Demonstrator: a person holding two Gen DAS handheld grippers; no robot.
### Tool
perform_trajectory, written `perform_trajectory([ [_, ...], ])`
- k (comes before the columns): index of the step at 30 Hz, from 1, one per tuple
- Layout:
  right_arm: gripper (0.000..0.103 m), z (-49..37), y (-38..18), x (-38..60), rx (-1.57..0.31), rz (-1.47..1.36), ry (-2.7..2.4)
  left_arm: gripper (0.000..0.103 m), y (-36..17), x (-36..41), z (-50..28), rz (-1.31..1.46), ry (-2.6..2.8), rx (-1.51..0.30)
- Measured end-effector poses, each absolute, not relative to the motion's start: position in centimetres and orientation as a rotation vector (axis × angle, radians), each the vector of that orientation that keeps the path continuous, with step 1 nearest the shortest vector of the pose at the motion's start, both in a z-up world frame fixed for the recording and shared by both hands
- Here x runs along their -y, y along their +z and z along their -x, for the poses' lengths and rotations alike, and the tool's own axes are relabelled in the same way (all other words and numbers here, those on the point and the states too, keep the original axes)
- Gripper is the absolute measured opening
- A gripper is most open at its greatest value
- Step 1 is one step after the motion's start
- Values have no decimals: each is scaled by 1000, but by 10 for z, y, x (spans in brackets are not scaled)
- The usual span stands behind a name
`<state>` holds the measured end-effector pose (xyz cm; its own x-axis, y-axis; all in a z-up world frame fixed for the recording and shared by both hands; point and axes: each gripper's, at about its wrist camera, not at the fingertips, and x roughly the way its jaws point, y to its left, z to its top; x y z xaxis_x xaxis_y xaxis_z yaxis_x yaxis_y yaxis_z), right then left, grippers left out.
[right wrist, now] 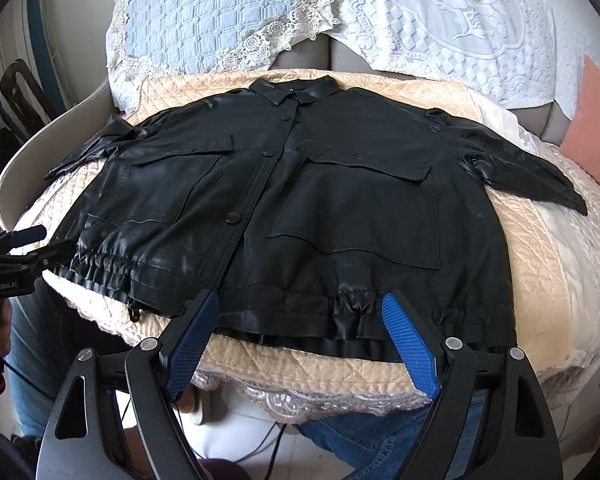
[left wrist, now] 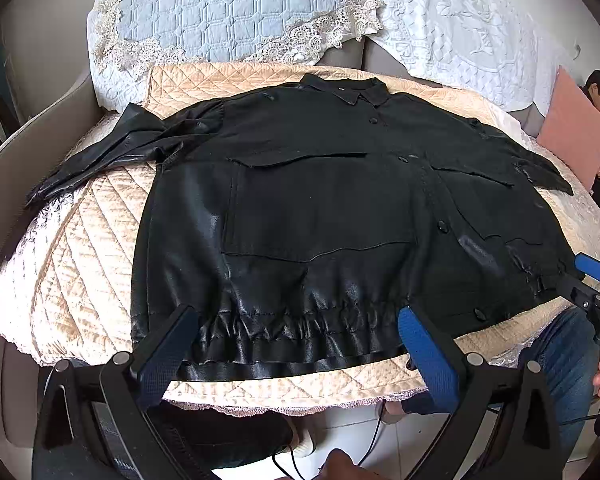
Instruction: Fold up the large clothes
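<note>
Black leather-look jacket (left wrist: 300, 200) (right wrist: 292, 216) laid flat, front up, on beige quilted sofa cover (left wrist: 80, 272) (right wrist: 300, 364). Collar (left wrist: 348, 90) (right wrist: 296, 90) at far side, elasticated hem (left wrist: 292, 336) (right wrist: 352, 312) at near edge. Buttoned down centre placket; large flap pockets (left wrist: 316, 208) (right wrist: 360, 216) either side, lying flat, contents not visible. Both sleeves spread outward: one toward left armrest (left wrist: 100, 148) (right wrist: 88, 148), other toward pink cushion (left wrist: 540, 164) (right wrist: 532, 176).

Left gripper (left wrist: 300, 356) (right wrist: 32, 246): blue-padded fingers (left wrist: 428, 360) spread wide, straddling gathered hem near jacket's left corner; nothing clamped. From left wrist view, fingertips level with hem; contact with fabric cannot be told.

Right gripper (right wrist: 300, 344) (left wrist: 588, 280): likewise wide apart, fingers (right wrist: 410, 344) on either side of hem section right of placket, holding nothing. Fingertips overlap hem edge in right wrist view; touching or just above not clear.

Behind jacket: pale blue quilted throw with lace trim (left wrist: 228, 8) (right wrist: 204, 16) and white embossed throw (left wrist: 460, 32) (right wrist: 460, 20) draped over sofa back. Pink cushion (left wrist: 572, 136) (right wrist: 592, 120) at far right. Denim-clad legs (left wrist: 560, 356) (right wrist: 380, 440) below sofa edge; cables on white floor tiles (left wrist: 352, 432).
</note>
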<state>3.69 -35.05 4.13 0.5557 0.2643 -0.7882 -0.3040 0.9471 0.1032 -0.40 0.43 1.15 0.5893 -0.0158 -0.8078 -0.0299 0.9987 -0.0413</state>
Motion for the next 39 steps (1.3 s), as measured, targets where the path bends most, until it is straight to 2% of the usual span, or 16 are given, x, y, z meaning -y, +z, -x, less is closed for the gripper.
perform_trajectory([
  [39,84,-37,40,346,-926,43,355,102,7,-5,6,51,2,-948],
])
